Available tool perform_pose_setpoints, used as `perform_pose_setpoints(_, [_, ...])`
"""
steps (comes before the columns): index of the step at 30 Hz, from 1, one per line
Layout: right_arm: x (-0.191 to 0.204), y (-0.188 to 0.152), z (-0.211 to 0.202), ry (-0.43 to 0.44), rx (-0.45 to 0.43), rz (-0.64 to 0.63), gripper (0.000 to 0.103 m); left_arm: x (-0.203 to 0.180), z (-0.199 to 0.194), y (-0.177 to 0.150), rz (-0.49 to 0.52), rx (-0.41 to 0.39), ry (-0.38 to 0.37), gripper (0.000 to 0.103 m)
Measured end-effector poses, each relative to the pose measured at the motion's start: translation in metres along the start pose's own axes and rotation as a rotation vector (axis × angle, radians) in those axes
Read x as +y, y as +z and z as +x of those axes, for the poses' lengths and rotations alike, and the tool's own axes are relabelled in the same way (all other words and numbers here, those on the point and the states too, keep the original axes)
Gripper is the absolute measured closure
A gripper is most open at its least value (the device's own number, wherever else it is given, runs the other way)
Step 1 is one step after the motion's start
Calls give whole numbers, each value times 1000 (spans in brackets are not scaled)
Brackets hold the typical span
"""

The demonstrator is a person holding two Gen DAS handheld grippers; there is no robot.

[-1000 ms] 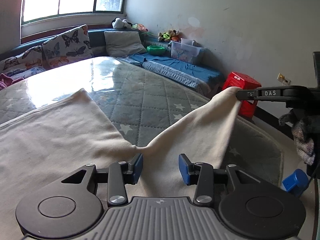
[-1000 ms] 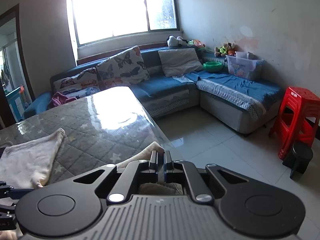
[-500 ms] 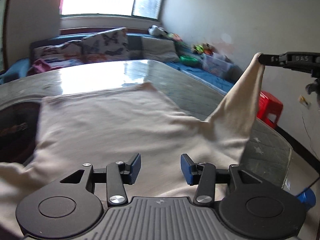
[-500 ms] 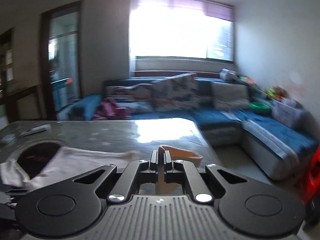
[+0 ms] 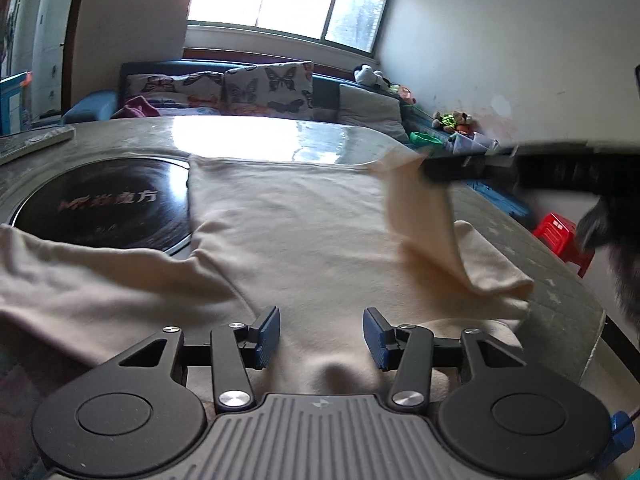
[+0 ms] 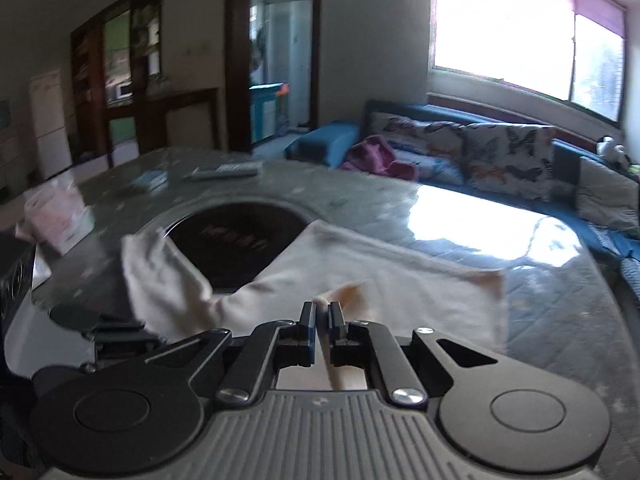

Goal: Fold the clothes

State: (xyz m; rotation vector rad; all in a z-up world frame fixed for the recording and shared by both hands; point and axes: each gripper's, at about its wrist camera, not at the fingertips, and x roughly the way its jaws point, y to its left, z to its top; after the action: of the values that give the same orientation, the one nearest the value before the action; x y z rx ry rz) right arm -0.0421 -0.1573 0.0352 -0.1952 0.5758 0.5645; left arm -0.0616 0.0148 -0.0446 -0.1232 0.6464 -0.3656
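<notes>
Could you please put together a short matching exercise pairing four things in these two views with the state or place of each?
Things:
1. left gripper
2. right gripper
3. black round plate
4. remote control

States or places:
A. shut on the cream shirt's sleeve
B. partly covered by the shirt
C. open, low over the shirt
D. on the table's far side, clear of the shirt

Pairs: 1-C, 2-A, 3-B, 4-D

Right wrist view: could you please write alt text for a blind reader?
The right gripper is shut on a sleeve end of a cream garment spread over a grey quilted table. Behind stands a blue sofa.
</notes>
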Motion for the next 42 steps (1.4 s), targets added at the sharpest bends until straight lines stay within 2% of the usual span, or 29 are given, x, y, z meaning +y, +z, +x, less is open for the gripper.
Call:
perform_pose_setpoints(3, [8,-4,-2,23,12,-27,94,-1,0,1,5,1,0,53])
perform_pose_setpoints(6, [-3,-11,-13,1,8,-33,93,-5,1,4,15,0,1,53])
perform_pose_setpoints(10, [-32,-28,-27,-80,45,19,86,-13,8,8,32,4,9,53])
perform_pose_setpoints(16, [-73,-68,-49,-195,110,109,83,-22,24,10,61,36,17,57])
perform_pose_setpoints(19, [-86,-86,-60,-226,130,149,78,-27,28,11,86,42,22,71])
perform_pose_setpoints(20, [-89,-90,-62,-231,133,156,77,-29,30,11,92,45,27,83])
perform_pose_setpoints(23, [-91,-98,-66,-224,140,170,75,-33,31,16,105,43,37,96])
perform_pose_setpoints(25, [-90,-102,-66,-213,143,168,68,-37,27,25,119,21,38,98])
perform_pose_setpoints(29, [-86,-106,-63,-206,133,158,64,-48,16,50,152,-40,32,99])
perform_pose_setpoints(36, [-90,-109,-54,-203,97,219,64,-83,-2,100,240,-164,-19,101])
perform_pose_setpoints(42, [-87,-113,-48,-215,87,215,64,-98,-8,116,272,-203,-49,101])
